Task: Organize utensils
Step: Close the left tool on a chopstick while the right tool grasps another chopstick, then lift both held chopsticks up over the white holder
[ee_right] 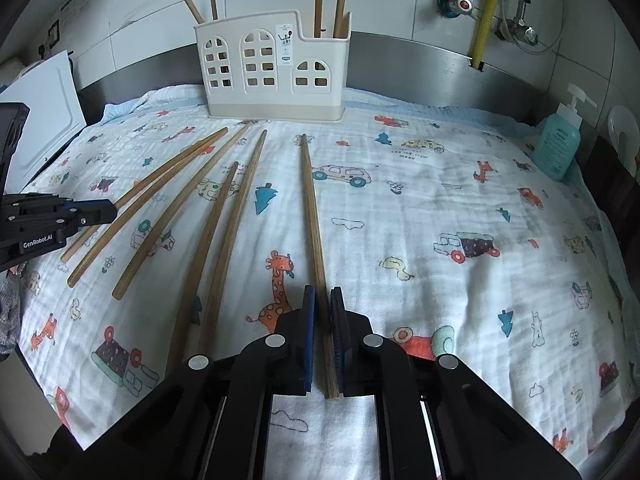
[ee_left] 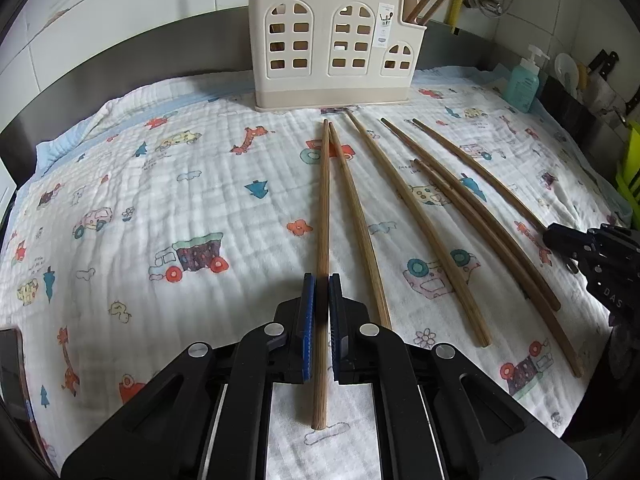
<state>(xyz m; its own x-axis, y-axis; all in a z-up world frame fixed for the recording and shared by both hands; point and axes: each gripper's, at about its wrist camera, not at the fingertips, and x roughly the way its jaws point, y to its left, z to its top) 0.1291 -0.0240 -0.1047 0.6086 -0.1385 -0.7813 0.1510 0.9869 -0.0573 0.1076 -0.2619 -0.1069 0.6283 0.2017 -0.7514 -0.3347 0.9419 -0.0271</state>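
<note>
The left gripper (ee_left: 322,292) has its jaws closed on a chopstick (ee_left: 323,200) near its thick end. The right gripper (ee_right: 323,304) has its jaws closed on another chopstick (ee_right: 310,208) the same way. Both sticks lie along the printed cloth (ee_right: 440,208) covering the worktop, tips toward the cream holder (ee_left: 332,48), which already has chopsticks standing in it. Four more loose chopsticks (ee_left: 440,232) lie between the two held ones. Both grips sit far back, so a lifted stick would probably droop or swivel in the pads. A swinging tip could miss the holder's opening or knock the neighbours out of line.
</note>
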